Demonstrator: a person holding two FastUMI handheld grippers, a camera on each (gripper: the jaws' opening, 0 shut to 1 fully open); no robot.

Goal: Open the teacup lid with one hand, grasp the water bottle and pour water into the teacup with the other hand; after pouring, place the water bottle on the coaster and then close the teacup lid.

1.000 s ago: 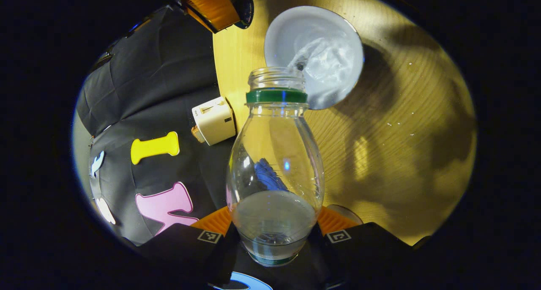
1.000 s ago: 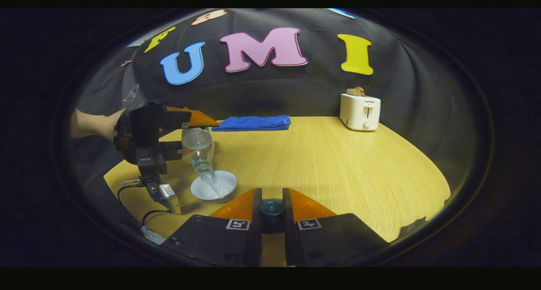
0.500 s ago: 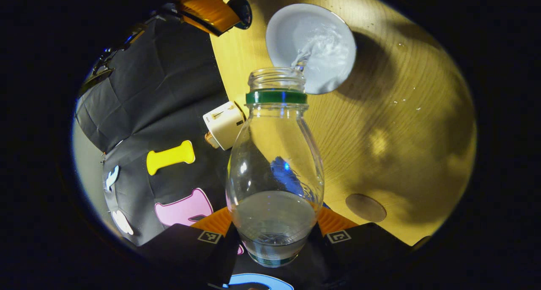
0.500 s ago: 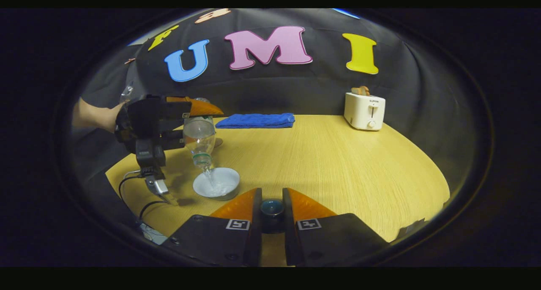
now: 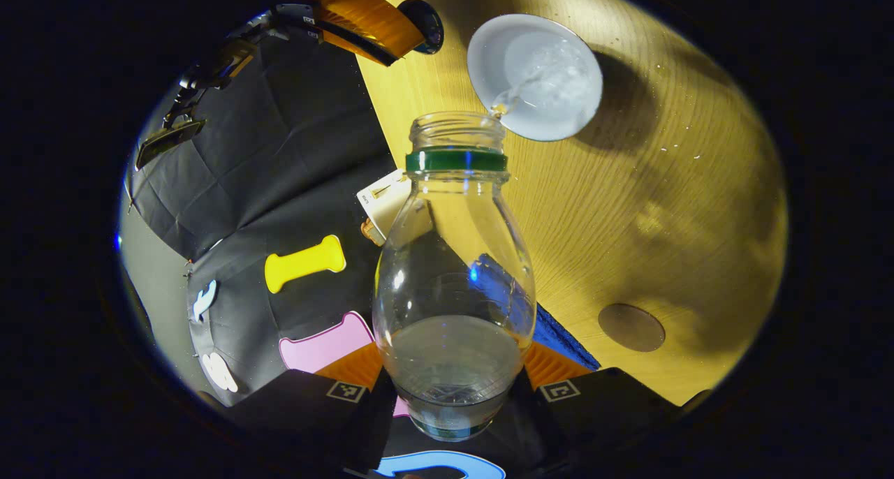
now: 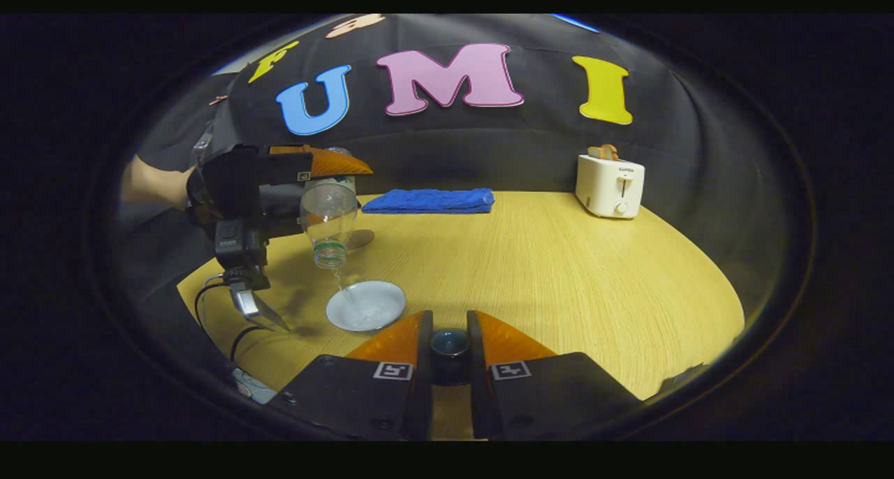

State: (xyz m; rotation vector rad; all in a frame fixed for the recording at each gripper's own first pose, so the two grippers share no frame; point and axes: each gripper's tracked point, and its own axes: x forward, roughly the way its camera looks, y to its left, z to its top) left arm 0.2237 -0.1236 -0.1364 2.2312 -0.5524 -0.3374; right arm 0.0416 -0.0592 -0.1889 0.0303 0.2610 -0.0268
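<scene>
Black gripper (image 6: 449, 353) bodies, square tag markings; cables trailing.

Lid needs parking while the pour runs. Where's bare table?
Widest bare table: between teacup, towel and toaster. Crowded on the teacup's far side: left gripper tilting the bottle over it, coaster behind, cables at the edge. Right gripper holds the lid.

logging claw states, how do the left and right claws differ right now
The left claw is shut on the bottle, tipped mouth-down over the teacup, with water running out. The right claw is shut on the lid, held level, low over the table beside the teacup. Both are shut on a load.
</scene>
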